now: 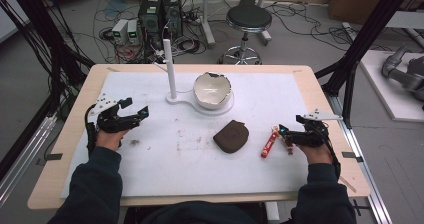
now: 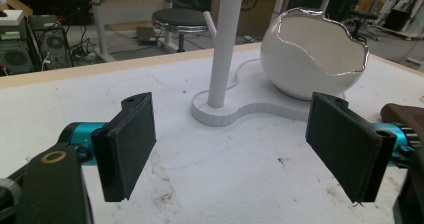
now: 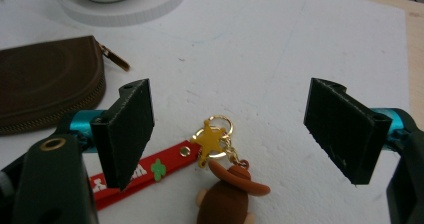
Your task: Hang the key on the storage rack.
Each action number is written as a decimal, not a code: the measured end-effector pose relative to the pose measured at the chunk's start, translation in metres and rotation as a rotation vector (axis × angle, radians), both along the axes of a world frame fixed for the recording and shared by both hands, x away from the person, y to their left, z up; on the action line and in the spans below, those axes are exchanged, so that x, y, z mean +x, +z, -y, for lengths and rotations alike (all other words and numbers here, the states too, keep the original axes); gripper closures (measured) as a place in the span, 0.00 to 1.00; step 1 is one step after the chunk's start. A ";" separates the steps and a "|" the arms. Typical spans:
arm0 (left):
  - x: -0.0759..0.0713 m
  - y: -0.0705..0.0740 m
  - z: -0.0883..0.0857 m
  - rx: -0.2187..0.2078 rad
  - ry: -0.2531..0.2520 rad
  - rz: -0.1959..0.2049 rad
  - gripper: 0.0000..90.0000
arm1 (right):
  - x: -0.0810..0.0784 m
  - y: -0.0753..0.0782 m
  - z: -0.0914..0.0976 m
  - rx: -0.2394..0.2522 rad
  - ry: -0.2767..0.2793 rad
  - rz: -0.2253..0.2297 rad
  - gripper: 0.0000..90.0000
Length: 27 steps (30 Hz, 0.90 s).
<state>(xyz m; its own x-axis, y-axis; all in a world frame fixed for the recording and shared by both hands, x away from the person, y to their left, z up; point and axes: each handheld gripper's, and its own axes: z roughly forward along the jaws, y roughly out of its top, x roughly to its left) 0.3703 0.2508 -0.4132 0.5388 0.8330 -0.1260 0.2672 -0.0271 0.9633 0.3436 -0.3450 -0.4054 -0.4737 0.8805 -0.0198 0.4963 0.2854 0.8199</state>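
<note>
- High view: my left tool [image 1: 134, 108] and right tool [image 1: 286, 132] rest spread on the white-matted counter [image 1: 150, 159].
- Keychain [image 3: 220, 149] lies between my right tool's jaws, untouched.
- Stool [image 1: 248, 19] and cables beyond.

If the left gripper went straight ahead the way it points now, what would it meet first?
Probably the white stand: its flat base and upright post lie ahead of the open left gripper, with the egg-shaped bowl slightly to one side. Depth is uncertain.

The high view looks down and forward over the white stand [image 1: 171, 64]. Both gripper views sit low and close, facing that stand's base, which all three views share.
</note>
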 end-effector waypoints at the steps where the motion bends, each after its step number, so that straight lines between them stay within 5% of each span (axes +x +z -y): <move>1: 0.000 0.000 0.000 0.000 -0.002 0.000 0.22 | 0.000 -0.001 0.000 -0.015 -0.005 -0.005 0.23; 13: -0.001 0.000 0.000 0.008 -0.004 -0.003 0.22 | 0.004 -0.019 -0.005 -0.089 -0.009 -0.142 0.33; 19: -0.002 0.001 0.001 0.013 -0.010 0.001 0.22 | 0.006 -0.031 0.001 -0.146 -0.050 -0.269 0.41; 27: -0.001 0.000 0.000 0.011 -0.007 -0.008 0.22 | 0.006 -0.029 0.008 -0.135 -0.084 -0.278 0.54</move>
<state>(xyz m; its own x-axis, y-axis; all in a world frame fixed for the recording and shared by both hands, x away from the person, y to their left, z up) 0.3690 0.2509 -0.4128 0.5438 0.8304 -0.1213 0.2750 -0.0397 0.9606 0.3495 -0.3530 -0.4346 -0.4030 0.9150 -0.0185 0.7227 0.3306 0.6069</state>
